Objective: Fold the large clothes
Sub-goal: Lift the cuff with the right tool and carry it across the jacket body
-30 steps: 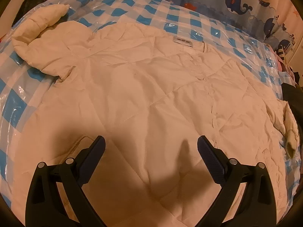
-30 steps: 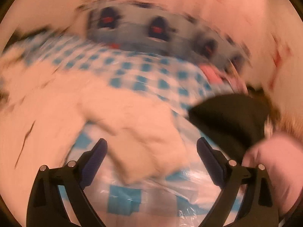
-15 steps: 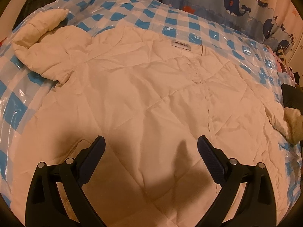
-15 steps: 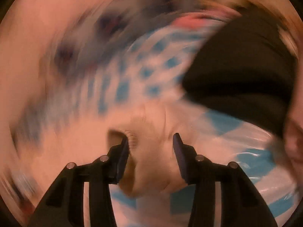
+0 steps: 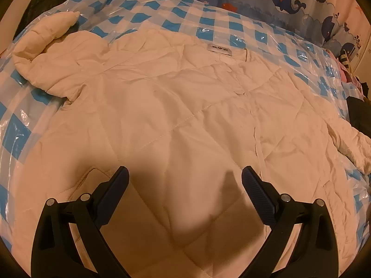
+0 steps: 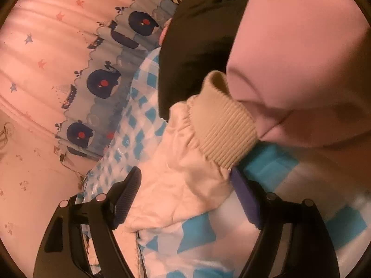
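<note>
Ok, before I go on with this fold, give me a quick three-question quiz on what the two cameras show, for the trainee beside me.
1. True or false: the left gripper holds the jacket.
2. Which part of the jacket lies between the right gripper's jaws: A collar, B sleeve near the cuff, C hem?
3. Fill in: the bed cover has blue and white ____.

Key: 1 false, its jaws stand open above the jacket. 2 B. 3 checks.

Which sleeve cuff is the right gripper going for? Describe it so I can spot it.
On the blue-checked cover lies a cream jacket. Its sleeve runs between the open right gripper, ending at the cuff beside a pink garment. The cuff alone is ribbed tan knit; everything nearby is smooth.
</note>
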`<action>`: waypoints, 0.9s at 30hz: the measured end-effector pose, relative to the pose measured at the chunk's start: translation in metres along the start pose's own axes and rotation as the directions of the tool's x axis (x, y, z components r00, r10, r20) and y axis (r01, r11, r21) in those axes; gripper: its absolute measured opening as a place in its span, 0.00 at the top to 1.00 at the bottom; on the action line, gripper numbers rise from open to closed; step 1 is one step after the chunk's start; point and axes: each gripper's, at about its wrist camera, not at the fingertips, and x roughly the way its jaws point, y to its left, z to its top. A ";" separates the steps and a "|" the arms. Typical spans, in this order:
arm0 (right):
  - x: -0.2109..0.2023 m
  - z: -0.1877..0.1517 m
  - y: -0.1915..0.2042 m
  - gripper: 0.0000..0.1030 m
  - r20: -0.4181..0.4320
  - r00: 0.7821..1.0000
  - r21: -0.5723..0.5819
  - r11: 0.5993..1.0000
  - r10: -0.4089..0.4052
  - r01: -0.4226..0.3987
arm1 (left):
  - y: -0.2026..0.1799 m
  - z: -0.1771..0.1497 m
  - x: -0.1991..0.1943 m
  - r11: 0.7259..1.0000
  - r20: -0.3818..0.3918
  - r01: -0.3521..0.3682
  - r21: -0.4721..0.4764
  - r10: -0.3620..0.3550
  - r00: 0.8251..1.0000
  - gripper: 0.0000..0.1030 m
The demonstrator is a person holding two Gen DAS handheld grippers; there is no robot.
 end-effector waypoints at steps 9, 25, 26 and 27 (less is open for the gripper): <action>-0.001 -0.006 0.032 0.86 0.038 0.999 -0.073 0.997 0.006 -0.003 | 0.001 0.002 -0.005 1.000 0.013 0.010 -0.007 -0.010 1.000 0.09; 0.001 -0.021 -0.009 0.40 0.028 0.998 0.068 0.996 -0.059 0.057 | -0.001 0.001 -0.003 1.000 0.008 0.017 -0.009 -0.016 1.000 0.09; 0.003 -0.019 -0.009 0.41 0.039 0.997 0.069 0.995 -0.072 0.069 | -0.002 0.000 -0.003 1.000 0.008 0.016 -0.003 -0.016 1.000 0.09; 0.004 -0.017 -0.010 0.50 0.051 0.996 0.070 0.995 -0.075 0.072 | -0.003 0.000 -0.003 1.000 0.009 0.015 0.001 -0.015 1.000 0.09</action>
